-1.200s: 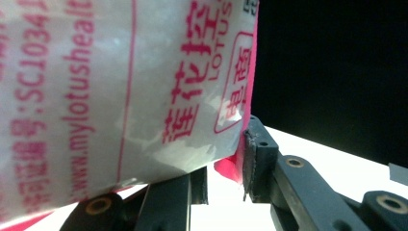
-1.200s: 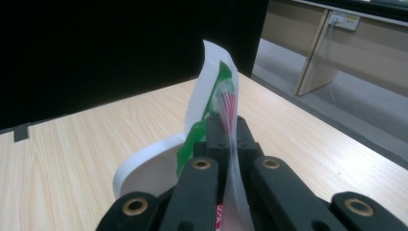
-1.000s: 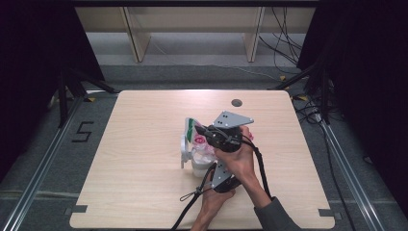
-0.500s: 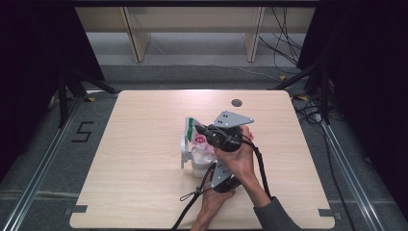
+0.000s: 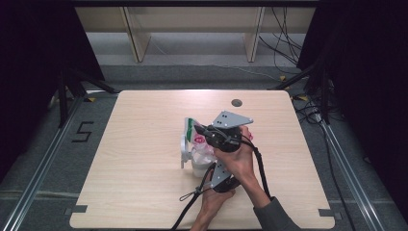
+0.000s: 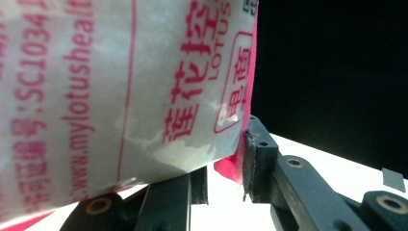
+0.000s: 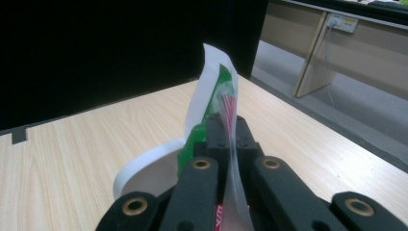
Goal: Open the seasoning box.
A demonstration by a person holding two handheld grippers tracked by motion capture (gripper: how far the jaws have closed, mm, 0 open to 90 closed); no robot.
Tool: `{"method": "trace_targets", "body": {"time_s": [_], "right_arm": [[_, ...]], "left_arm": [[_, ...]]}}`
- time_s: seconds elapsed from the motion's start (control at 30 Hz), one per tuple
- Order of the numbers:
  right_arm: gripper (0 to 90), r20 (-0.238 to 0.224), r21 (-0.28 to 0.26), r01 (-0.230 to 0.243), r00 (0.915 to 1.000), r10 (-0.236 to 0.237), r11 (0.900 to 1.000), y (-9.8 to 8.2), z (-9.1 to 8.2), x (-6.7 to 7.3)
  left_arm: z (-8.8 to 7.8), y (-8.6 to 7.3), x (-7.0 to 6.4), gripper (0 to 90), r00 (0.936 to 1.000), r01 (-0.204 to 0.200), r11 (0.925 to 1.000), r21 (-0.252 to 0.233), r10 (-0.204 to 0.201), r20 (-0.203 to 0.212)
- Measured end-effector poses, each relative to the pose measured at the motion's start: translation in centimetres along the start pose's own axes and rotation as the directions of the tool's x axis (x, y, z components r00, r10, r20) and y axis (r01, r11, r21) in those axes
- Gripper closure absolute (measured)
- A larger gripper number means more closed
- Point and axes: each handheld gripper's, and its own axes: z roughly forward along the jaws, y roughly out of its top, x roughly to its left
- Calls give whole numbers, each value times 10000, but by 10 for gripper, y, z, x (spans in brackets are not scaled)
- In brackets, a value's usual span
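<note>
- Honestly, nothing has shifted over the last second: seen from above, both hands, both grippers and the plastic bag (image 5: 198, 144) sit just where they did, near the middle of the wooden table (image 5: 144, 159), slightly toward the person's side.
- Starting at the left, the left gripper (image 6: 226, 178) is set on the bag's lower edge; its right jaw lies against a pink seam, while the other jaw is half hidden behind the film, so I read it as a light pinch rather than a firm clamp.
- That stillness suggests a held pose, the bag stretched between two grips, likely ready to be pulled open or torn.
- The bag itself is thin, milky-white film printed with red Chinese characters and a web address, crinkled, with a green patch and a white curled strip near its top.
- Further right, the right gripper (image 7: 230, 127) has its jaws pressed together on the bag's upper edge, the film standing upright out of them.
</note>
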Motion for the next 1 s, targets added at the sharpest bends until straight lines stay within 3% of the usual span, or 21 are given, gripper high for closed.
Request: {"method": "trace_targets", "body": {"time_s": [0.03, 0.13, 0.17, 0.2, 0.23, 0.37, 0.47, 0.53, 0.6, 1.0], "right_arm": [[900, 121, -178, 44, 9999, -42, 9998, 0, 1, 0], [900, -5, 24, -261, 9997, 261, 9997, -1, 0, 1], [900, 89, -241, 149, 9999, -147, 9996, 0, 2, 0], [900, 149, -210, -46, 9999, 49, 9998, 0, 1, 1], [900, 45, -159, 149, 9999, -148, 9998, 0, 2, 0], [900, 117, -193, -44, 9999, 46, 9998, 0, 1, 1], [900, 158, -65, 281, 9995, -280, 9996, 0, 2, 1], [900, 96, -107, 306, 9995, -305, 9995, 0, 4, 1], [900, -12, 17, 47, 10000, -47, 10000, 1, 2, 3], [900, 96, -66, 244, 9997, -243, 9997, 0, 2, 2]], "left_arm": [[0, 0, 0, 744, 10000, -11, 10000, 48, 11, -3], [0, 0, 0, 744, 10000, 42, 10000, -11, -42, 1], [0, 0, 1, 744, 10000, 58, 10000, -60, -58, 3], [0, 0, 1, 744, 10000, 78, 10000, -45, -79, -11], [0, 0, 1, 744, 10000, 70, 10000, -52, -70, 26], [0, 0, 1, 744, 10000, 43, 10000, -81, -43, -1], [0, -1, 1, 744, 9999, 130, 9999, -78, -130, 23], [0, -1, 1, 745, 9999, 102, 9999, -114, -101, 21], [0, 0, 1, 744, 10000, 45, 10000, -78, -45, -16], [0, 0, 1, 744, 10000, 62, 9999, -131, -62, -12]]}}
